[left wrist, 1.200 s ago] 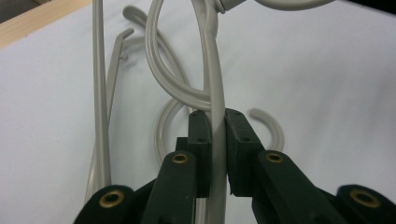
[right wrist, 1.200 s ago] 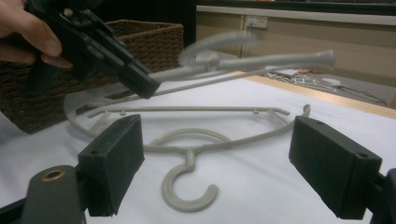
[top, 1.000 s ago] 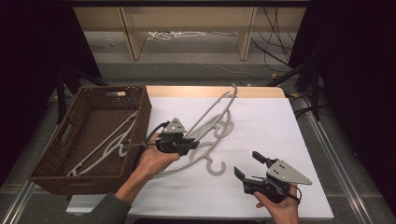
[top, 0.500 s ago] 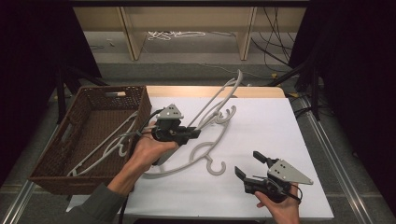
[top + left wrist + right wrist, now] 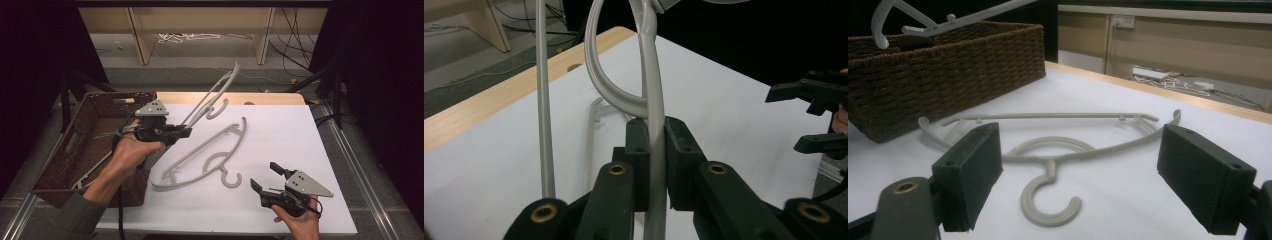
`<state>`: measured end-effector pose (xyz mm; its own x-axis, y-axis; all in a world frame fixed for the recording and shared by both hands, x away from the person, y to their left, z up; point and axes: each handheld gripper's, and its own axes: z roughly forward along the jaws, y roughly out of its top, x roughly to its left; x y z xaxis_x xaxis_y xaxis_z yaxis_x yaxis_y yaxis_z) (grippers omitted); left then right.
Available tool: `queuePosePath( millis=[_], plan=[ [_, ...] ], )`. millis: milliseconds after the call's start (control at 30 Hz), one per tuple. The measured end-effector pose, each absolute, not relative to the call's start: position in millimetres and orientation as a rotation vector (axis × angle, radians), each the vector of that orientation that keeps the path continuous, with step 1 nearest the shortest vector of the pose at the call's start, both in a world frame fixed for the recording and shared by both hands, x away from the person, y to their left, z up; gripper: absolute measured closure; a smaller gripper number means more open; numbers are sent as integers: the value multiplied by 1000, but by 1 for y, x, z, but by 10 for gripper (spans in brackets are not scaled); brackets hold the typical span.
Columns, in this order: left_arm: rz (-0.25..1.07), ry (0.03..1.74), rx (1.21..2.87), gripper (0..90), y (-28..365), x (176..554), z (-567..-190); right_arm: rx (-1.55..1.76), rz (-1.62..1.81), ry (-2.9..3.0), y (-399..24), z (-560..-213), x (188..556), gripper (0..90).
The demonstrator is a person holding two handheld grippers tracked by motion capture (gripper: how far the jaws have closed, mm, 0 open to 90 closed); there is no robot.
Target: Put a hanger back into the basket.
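Observation:
My left gripper (image 5: 188,132) is shut on one arm of a grey plastic hanger (image 5: 216,94), which hangs tilted in the air over the table's back left, its far end pointing up and away. In the left gripper view the pads (image 5: 638,150) pinch that hanger's arm (image 5: 651,95). A second grey hanger (image 5: 206,154) lies flat on the white table, hook toward me. My right gripper (image 5: 266,178) stands open low at the front right. In the right gripper view its jaws (image 5: 1083,170) stand wide apart, short of the lying hanger (image 5: 1050,150).
A brown wicker basket (image 5: 120,95) sits at the table's left with grey hangers (image 5: 92,170) inside; it also rises at the left of the right gripper view (image 5: 953,65). The white table (image 5: 290,135) has free room at the right. Wooden shelving stands behind the table.
My left gripper has risen and moved left toward the basket, lifting its hanger off the table. The right gripper and the lying hanger have stayed put.

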<state>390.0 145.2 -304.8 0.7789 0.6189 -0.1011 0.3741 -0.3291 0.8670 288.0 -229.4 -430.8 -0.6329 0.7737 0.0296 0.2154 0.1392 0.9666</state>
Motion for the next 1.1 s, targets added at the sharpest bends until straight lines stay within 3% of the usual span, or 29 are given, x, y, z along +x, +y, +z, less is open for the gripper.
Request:
queuePosePath(
  millis=[700,1100],
  plan=[
    [504,873,1987,819,261,377,-294,953,1529,1933,-227,-434,290,189],
    [539,935,2006,819,308,367,-328,958,1514,1944,-226,-435,290,189]
  ],
)
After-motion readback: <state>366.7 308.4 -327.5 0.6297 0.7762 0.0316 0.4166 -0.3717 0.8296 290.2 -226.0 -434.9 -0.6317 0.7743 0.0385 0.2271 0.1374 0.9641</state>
